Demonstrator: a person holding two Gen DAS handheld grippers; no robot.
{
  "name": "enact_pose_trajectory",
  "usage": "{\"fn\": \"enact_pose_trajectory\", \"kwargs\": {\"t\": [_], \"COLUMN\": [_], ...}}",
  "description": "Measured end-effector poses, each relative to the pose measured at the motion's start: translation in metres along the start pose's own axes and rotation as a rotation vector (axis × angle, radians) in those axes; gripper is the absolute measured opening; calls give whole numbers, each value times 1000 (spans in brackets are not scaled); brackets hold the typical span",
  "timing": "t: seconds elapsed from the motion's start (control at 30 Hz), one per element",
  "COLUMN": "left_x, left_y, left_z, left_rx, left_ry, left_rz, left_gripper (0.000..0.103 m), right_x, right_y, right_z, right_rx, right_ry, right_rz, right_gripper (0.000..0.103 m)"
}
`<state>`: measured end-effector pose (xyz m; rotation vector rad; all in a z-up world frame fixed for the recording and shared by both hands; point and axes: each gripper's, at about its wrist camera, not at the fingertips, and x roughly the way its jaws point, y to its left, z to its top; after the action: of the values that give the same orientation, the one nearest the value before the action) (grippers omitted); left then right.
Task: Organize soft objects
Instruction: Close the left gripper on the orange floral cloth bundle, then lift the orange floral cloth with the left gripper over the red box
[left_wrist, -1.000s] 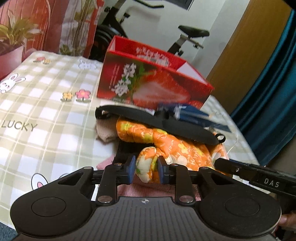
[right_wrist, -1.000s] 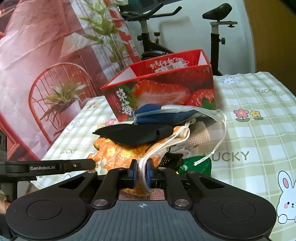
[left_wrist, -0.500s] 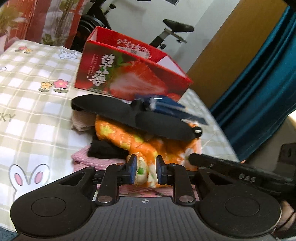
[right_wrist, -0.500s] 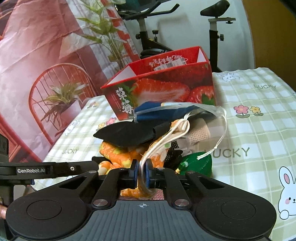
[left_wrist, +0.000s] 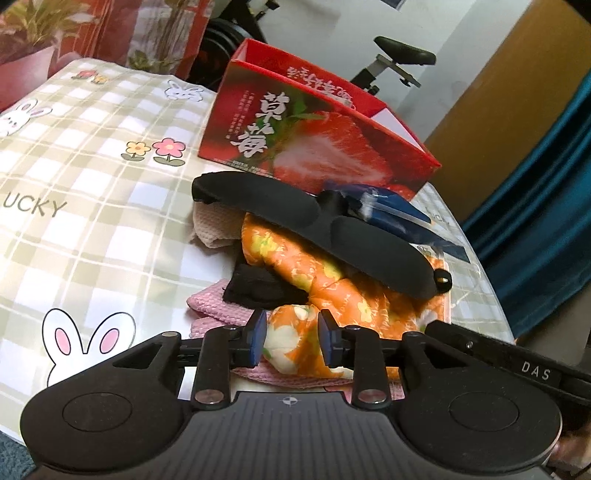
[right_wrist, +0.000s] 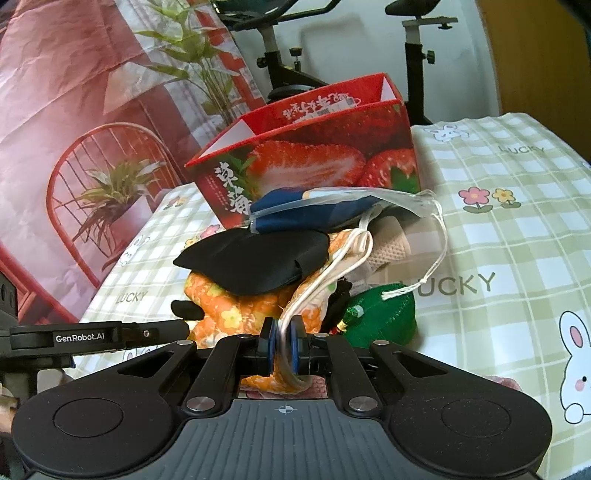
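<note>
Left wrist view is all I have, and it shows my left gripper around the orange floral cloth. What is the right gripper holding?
Observer: The right gripper is shut on a white cord that runs up into the pile.
Operator: Is anything hidden behind the pile from me?
Observer: Yes, a green plush item lies on the checked tablecloth, next to the orange floral cloth, on the side away from your camera.

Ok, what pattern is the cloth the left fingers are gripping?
Orange cloth with yellow and white flowers; clearest in the left wrist view.
</note>
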<state>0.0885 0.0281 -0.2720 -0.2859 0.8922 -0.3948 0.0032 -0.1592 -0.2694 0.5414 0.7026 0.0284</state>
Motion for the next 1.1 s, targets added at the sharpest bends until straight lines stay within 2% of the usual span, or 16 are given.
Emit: {"fn": "enact_pose_trajectory", "kwargs": {"t": [0.1, 0.27, 0.53, 0.67, 0.7, 0.73, 0.83, 0.93, 1.1], "left_x": [2, 11, 24, 26, 25, 23, 15, 3, -25], "left_y": [3, 7, 17, 12, 10, 8, 9, 6, -10], "left_z": [-1, -4, -9, -10, -10, -9, -6, -1, 8], "left_rx": [-11, -31, -82, -56, -36, -21, -35, -10, 58], "left_ry": [-5, 34, 77, 85, 80, 74, 59, 10, -91], "left_rz": [1, -23, -62, -83, -74, -70, -82, -95, -121], "left_gripper": [41, 42, 52, 52, 49, 42, 29, 24, 21], "right_x": [2, 4, 8, 11, 11, 11, 9, 3, -11], "right_y": [-3, -7, -9, -10, -11, -11, -12, -9, -3], "right_z": [0, -1, -1, -1, 0, 0, 0, 3, 11], "right_rx": [13, 24, 38, 44, 46, 49, 54, 48, 28], "right_ry": [4, 11, 25, 35, 38, 38, 30, 6, -48], "right_rz": [-5, -9, -8, -6, -7, -5, 5, 27, 57], "right_gripper": [8, 8, 8, 9, 9, 9, 9, 8, 7]}}
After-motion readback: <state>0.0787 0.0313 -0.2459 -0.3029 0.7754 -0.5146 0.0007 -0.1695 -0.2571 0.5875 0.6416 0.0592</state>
